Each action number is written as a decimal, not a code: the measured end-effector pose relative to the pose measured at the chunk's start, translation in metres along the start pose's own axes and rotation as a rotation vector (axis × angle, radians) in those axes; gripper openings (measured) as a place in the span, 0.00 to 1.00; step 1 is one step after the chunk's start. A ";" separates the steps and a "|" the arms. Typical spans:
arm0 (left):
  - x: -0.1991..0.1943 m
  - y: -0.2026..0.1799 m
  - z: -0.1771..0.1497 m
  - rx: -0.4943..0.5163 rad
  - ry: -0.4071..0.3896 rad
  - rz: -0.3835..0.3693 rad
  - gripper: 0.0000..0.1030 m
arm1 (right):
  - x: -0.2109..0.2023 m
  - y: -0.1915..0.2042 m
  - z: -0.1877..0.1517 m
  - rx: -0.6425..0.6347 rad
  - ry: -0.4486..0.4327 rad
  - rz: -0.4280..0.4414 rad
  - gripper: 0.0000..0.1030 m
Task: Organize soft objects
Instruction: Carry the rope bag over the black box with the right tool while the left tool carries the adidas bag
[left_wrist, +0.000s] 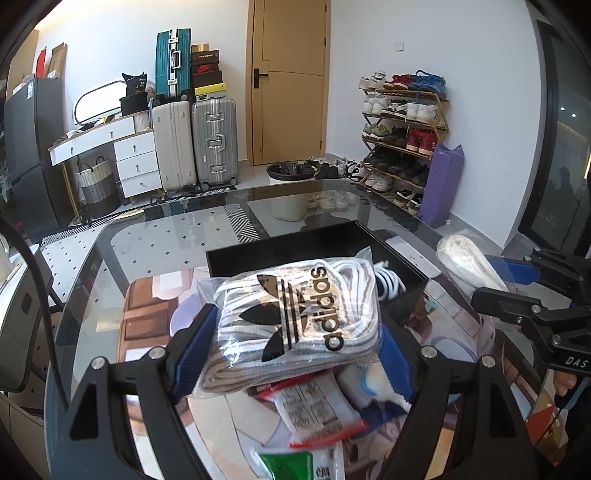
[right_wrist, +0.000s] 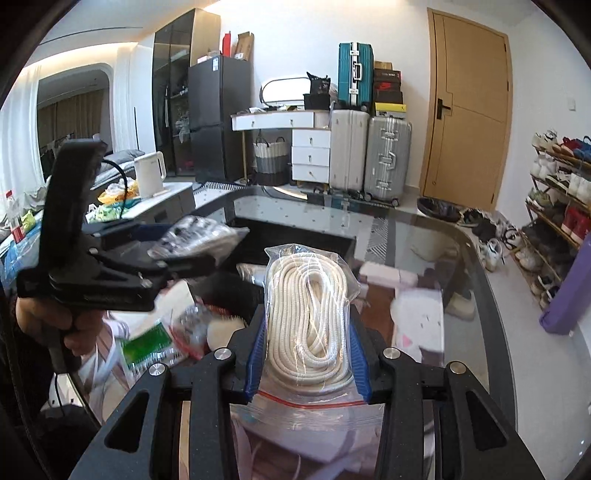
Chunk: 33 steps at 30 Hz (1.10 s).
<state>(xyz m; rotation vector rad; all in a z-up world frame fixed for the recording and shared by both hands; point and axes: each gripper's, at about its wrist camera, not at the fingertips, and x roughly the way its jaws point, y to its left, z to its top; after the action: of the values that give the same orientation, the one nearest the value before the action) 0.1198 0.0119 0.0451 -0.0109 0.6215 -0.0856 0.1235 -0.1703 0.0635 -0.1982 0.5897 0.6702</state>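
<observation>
Holding now: you have a bagged bundle of adidas socks (left_wrist: 295, 317) clamped in your left claw (left_wrist: 295, 354), lifted above the clutter at the near edge of the glass worktop (left_wrist: 155, 236).
Right side: your right claw (right_wrist: 308, 354) is clamped on a clear zip bag of coiled white rope (right_wrist: 310, 314), its blue pads (right_wrist: 258, 354) pressing both sides of the bag, which is also off the worktop.
Destination: the black box (left_wrist: 258, 254) sits open just beyond the socks, with dark laces or cord with white tips already inside at its right end.
Still loose: a packet with a red seal and printed label (left_wrist: 314, 410) and a green-labelled packet (left_wrist: 284, 465) lie under your left claw; more bags lie beside them.
Step in hand: both picks look finished; you are on the carry towards the box.
Next move: bring one bag at a time over the box opening, lower it inside, then part the claw. The two claws sit near each other, so stagger them.
Watch for: slippery plastic; the rope bag's loose lower half hangs under the claw and may catch the box wall.
</observation>
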 end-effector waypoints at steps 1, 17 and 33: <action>0.002 0.000 0.002 0.001 0.002 0.003 0.78 | 0.002 0.000 0.004 0.002 -0.004 0.008 0.39; 0.038 0.005 0.017 -0.001 0.035 0.044 0.80 | 0.054 -0.002 0.053 0.017 0.003 0.034 0.39; 0.050 -0.008 0.019 0.057 0.052 0.081 0.87 | 0.076 -0.001 0.059 0.019 0.017 0.033 0.39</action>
<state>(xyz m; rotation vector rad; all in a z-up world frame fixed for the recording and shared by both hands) 0.1711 -0.0004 0.0319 0.0715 0.6704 -0.0250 0.1976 -0.1102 0.0683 -0.1766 0.6166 0.6946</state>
